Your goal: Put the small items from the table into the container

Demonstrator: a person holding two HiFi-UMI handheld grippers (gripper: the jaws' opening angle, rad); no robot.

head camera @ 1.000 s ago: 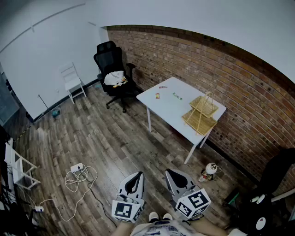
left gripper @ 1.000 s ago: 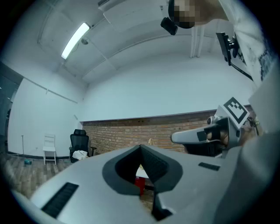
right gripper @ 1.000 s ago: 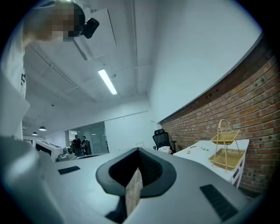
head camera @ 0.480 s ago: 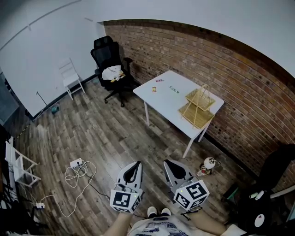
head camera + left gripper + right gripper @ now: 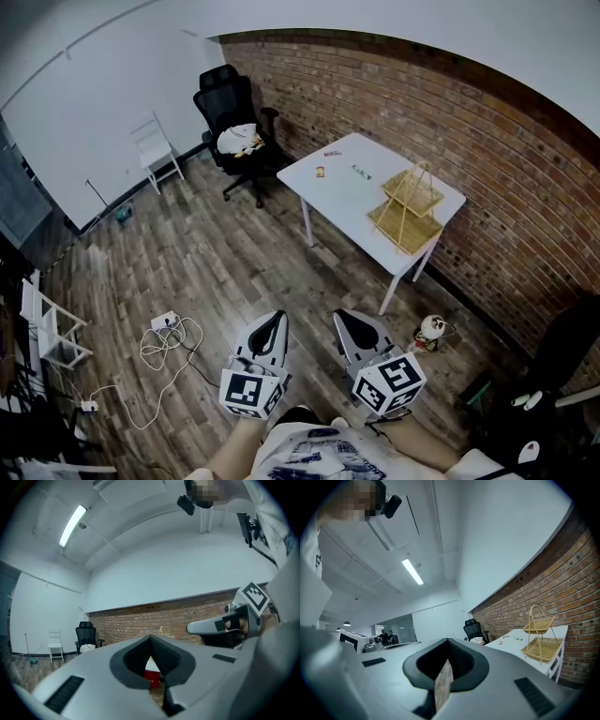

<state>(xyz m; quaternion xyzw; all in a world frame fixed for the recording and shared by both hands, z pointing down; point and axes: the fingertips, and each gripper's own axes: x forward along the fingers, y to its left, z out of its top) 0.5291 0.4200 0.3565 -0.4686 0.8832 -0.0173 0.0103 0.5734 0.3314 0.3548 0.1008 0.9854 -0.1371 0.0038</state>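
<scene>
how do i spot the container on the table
Find the brick wall, then the white table against it. At its right end in the head view stands the basket: two straw-coloured tiers under a tall handle, far larger than the small flat items.

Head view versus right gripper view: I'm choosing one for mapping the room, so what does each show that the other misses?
Only the head view shows the cable coiled on the floor and the small toy by the table leg. Only the right gripper view shows the ceiling light and the people in a far room. Both show the white table, the two-tier basket on it, the black office chair and the brick wall.
</scene>
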